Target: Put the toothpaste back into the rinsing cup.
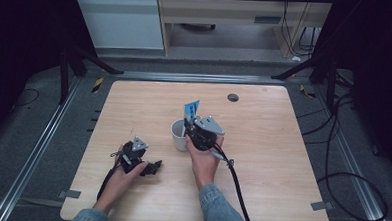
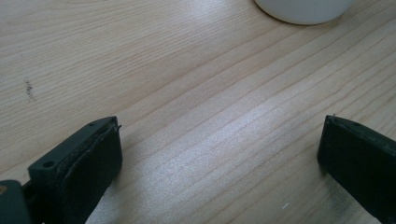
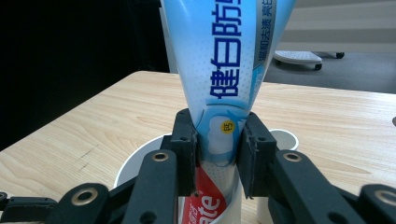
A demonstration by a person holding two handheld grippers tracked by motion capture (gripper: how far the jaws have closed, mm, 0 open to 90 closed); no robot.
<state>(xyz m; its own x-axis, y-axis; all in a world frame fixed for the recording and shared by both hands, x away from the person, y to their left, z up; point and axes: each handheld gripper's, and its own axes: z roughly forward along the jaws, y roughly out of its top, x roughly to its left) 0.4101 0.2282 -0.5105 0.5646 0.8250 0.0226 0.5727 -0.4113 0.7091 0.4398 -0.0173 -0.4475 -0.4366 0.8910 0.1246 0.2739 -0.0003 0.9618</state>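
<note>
Wooden table (image 1: 262,158), right gripper (image 3: 218,140) clamping toothpaste tube (image 3: 229,70) above white cup (image 1: 179,135), left gripper (image 2: 219,154) agape

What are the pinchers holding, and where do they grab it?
The right gripper pinches a blue-and-white toothpaste tube around its lower middle, over the white cup. The left gripper holds nothing.

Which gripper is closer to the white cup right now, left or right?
Right. The right gripper holds a toothpaste tube over the white cup; the left gripper rests apart, open, on the table.
</note>
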